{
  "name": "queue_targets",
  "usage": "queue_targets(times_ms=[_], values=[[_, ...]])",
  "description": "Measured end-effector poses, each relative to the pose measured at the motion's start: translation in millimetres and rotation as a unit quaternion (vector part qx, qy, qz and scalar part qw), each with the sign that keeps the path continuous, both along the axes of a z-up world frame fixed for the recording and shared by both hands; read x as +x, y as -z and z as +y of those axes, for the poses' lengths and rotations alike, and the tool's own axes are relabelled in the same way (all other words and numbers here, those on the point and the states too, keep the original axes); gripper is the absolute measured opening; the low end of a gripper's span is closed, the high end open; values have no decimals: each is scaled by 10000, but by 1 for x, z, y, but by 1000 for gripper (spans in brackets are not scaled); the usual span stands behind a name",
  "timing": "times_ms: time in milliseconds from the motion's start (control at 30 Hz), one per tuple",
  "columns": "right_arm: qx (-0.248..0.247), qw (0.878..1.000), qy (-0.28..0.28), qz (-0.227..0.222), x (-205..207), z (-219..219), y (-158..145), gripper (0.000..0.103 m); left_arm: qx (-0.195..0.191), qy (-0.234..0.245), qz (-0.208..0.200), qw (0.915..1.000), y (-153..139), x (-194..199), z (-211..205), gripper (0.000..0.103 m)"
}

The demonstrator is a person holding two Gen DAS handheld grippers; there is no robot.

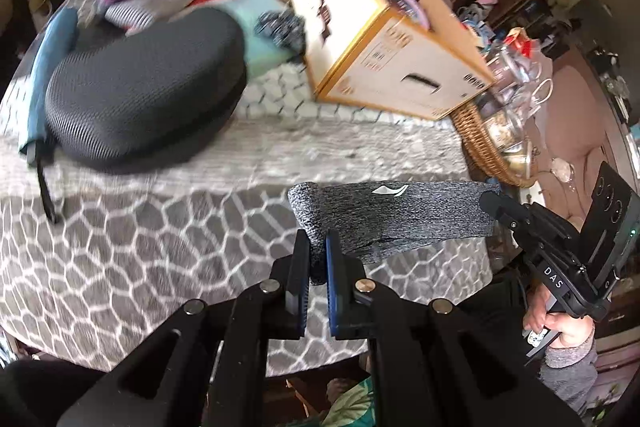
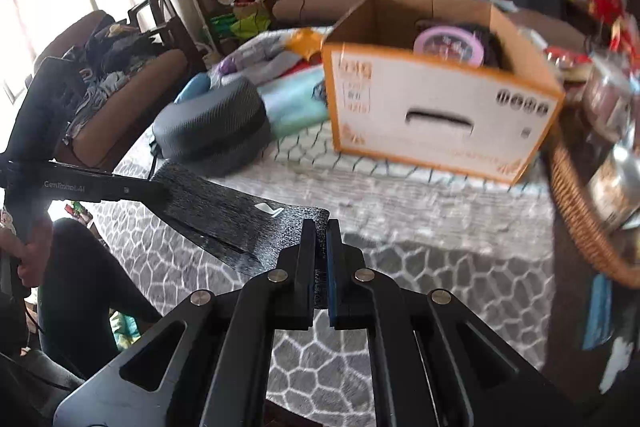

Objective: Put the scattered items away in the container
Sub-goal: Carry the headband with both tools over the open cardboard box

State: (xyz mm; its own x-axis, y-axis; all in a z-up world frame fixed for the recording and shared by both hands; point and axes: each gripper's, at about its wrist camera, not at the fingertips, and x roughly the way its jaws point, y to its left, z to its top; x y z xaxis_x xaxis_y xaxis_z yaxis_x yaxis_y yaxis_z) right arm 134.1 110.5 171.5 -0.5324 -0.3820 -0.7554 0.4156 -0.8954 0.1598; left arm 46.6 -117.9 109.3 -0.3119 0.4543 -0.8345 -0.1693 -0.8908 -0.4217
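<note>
I've got the left gripper (image 1: 317,251) clamped on one end of a grey knit headband (image 1: 396,215) and the right gripper (image 2: 320,247) pinched on the other end – the band hangs stretched between them, clear of the patterned tablecloth (image 1: 140,247). The open cardboard box (image 2: 440,119) stands further back on the table, a pink round item (image 2: 448,45) inside it. Left of the box lies a dark hard-shell case (image 1: 148,83) – beside it a teal folded umbrella (image 1: 48,67).

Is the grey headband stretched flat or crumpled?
Stretched flat. The headband spans taut between the left gripper and right gripper, each shut on one end, above the table.
</note>
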Motion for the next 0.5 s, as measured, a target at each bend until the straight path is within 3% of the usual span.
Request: queue_targets(times_ms=[167, 500], values=[[90, 9997, 143, 189, -19, 7, -34, 5, 64, 214, 246, 9994, -34, -29, 21, 7], [97, 9968, 672, 413, -90, 44, -90, 5, -193, 407, 732, 9963, -97, -103, 63, 7]])
